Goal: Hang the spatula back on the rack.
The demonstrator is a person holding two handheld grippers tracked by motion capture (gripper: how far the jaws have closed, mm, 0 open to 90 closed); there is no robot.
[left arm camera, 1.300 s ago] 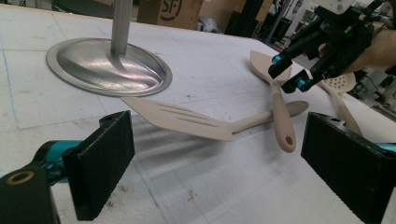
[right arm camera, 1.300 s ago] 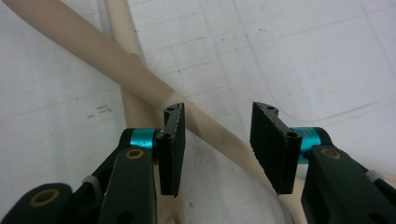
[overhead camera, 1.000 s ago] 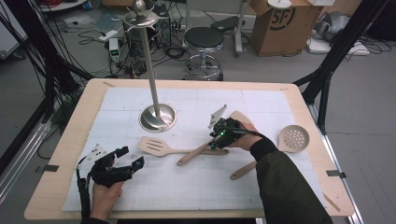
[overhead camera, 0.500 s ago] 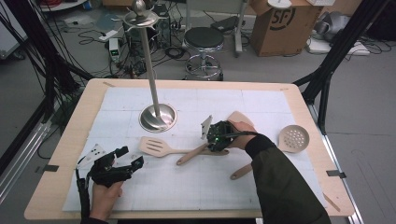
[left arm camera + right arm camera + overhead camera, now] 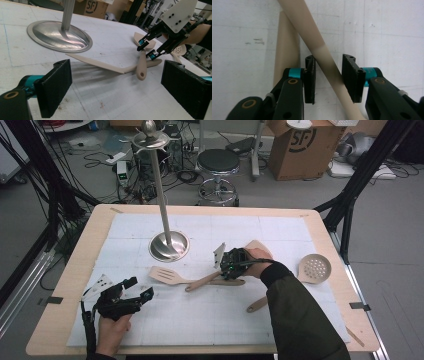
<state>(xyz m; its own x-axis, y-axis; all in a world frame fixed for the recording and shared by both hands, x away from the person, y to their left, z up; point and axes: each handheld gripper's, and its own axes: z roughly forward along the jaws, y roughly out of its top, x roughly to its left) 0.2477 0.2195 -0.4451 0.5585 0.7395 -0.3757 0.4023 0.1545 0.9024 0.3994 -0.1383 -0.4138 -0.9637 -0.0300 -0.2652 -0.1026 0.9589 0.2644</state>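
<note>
A wooden spoon [image 5: 210, 279] lies slanted on the white mat, its handle crossing the handle of a wooden slotted spatula [image 5: 165, 275]. My right gripper [image 5: 226, 270] points down over that crossing. In the right gripper view, my right gripper [image 5: 328, 62] has the spoon handle [image 5: 322, 55] running between its jaws with a little room on both sides. The jaws have just been closing but do not press on it. The spatula handle [image 5: 287, 47] lies just left of them. My left gripper [image 5: 140, 288] rests open at the front left, nothing between its pads [image 5: 55, 85].
A tall metal stand [image 5: 169, 245] with a round base rises behind the spatula. A perforated wooden skimmer [image 5: 315, 267] lies to the right, its handle reaching toward the front. The white mat [image 5: 210, 320] covers most of the wooden table [image 5: 320, 225].
My right gripper has tipped down and shifted slightly left over the spoon handle, and its jaws have narrowed around it. The left hand and gripper have stayed put.
</note>
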